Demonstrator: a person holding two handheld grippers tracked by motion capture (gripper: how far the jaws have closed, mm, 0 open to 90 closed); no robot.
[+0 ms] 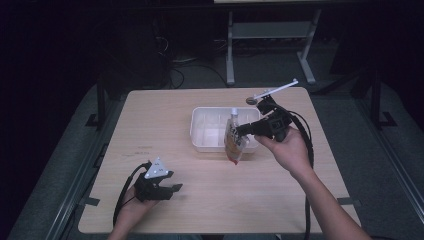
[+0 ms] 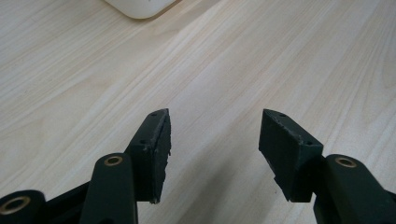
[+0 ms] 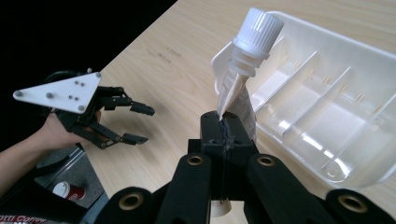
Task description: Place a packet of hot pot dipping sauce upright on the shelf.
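Observation:
A spouted pouch (image 1: 233, 142) with a white screw cap (image 3: 258, 28) hangs upright at the front right corner of a white divided tray (image 1: 206, 115). My right gripper (image 1: 243, 129) is shut on the pouch's upper edge, just below the spout (image 3: 233, 86). Its jaws are pressed together around the seam. The pouch's lower end, tinted red, hangs just outside the tray's front wall. My left gripper (image 1: 176, 188) rests low over the table's front left, open, with bare wood between its fingers (image 2: 156, 140). It also appears far left in the right gripper view (image 3: 140, 123).
The tray (image 3: 327, 93) has several narrow compartments and nothing in them. One tray corner (image 2: 140, 7) shows at the top of the left gripper view. Beyond the table's far edge stands a metal frame (image 1: 270, 35). On the floor sits a red cup (image 3: 70, 190).

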